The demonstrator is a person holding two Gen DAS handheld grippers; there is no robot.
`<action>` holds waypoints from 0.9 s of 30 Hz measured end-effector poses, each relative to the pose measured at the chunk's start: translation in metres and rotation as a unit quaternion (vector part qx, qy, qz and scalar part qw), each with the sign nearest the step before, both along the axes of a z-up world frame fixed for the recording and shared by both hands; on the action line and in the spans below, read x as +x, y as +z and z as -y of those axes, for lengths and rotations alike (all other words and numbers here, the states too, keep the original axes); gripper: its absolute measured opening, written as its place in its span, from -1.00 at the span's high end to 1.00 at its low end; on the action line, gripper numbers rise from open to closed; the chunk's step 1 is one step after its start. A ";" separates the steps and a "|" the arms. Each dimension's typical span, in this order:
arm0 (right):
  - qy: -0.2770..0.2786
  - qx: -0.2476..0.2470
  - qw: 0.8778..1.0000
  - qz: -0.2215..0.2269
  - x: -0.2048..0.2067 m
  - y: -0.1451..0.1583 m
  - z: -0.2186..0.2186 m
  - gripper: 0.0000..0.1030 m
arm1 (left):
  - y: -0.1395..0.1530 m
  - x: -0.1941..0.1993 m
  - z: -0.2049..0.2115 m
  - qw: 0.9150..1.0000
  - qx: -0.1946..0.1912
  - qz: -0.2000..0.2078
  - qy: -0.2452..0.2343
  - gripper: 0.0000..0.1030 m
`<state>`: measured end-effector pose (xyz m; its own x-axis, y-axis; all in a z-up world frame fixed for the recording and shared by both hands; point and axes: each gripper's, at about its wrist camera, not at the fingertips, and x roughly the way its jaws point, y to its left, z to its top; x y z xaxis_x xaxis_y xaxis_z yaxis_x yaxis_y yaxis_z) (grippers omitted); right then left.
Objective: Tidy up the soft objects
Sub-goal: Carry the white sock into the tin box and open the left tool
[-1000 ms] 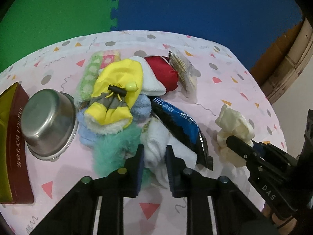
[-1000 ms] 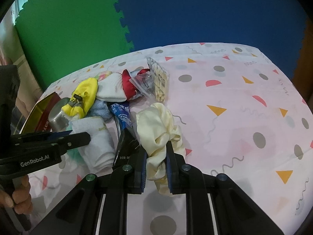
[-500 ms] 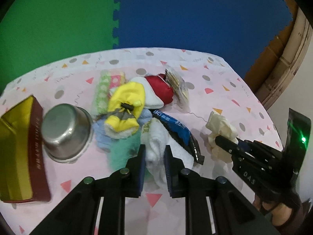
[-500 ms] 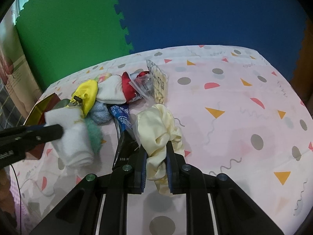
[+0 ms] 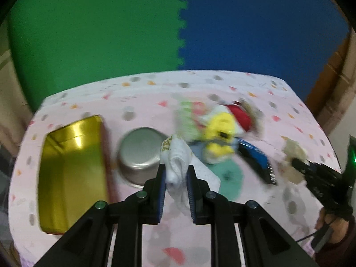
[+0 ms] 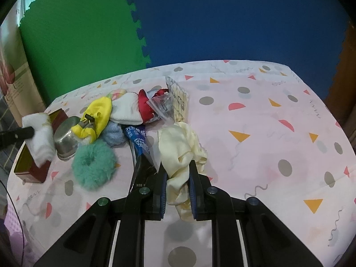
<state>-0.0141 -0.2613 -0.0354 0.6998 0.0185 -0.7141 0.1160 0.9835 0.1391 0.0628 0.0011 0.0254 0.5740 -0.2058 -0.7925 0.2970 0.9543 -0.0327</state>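
Counter [image 6: 255, 133]: pink patterned cloth, backed by green and blue foam mats.

Left gripper [image 5: 175, 191]: jaws clamped on a white towel [image 5: 178, 166], held clear of the cloth near the left edge, in front of the steel bowl [image 5: 139, 155] and beside the gold tin [image 5: 71, 173]. Left view is motion-blurred; fine detail there is unreliable.

Right gripper [image 6: 178, 191]: jaws clamped on a cream scrunchie [image 6: 178, 146], which lies bunched on the cloth near the front edge, middle.

Loose pile, centre-left of the counter: teal scrunchie [image 6: 94, 166], yellow pouch [image 6: 95, 115], pale blue fluffy item [image 6: 113, 134], white and red fabric pieces [image 6: 133, 109], blue snack packet [image 6: 138, 142], clear wrapped packet [image 6: 171, 102].

Step, as judged: towel is on its way to the tin, which stands open and appears empty; most soft items remain unsorted.

Risks:
- Towel tail hangs below the jaws; it may snag the bowl rim and tip or shift the bowl.
- Towel is pinched by a fold only; it may slip free short of the tin.
- Draped over the tin wall, the towel may slide out.
- Scrunchie touches the blue packet; lifting it may drag the packet along.
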 end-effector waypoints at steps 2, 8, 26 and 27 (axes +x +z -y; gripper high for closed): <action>-0.003 -0.001 1.000 0.000 0.000 0.000 0.001 0.68 | 0.004 0.007 -0.023 1.000 0.004 0.005 0.022 0.65; -0.004 -0.010 1.000 0.004 -0.001 0.003 -0.003 0.68 | 0.002 0.035 -0.087 0.995 0.032 0.008 0.090 0.65; -0.012 -0.021 1.000 -0.001 -0.001 0.001 -0.006 0.68 | -0.055 0.092 -0.179 0.980 0.111 -0.033 0.162 0.64; -0.012 -0.021 1.000 -0.001 -0.001 0.001 -0.006 0.68 | -0.057 0.094 -0.180 0.979 0.115 -0.034 0.163 0.60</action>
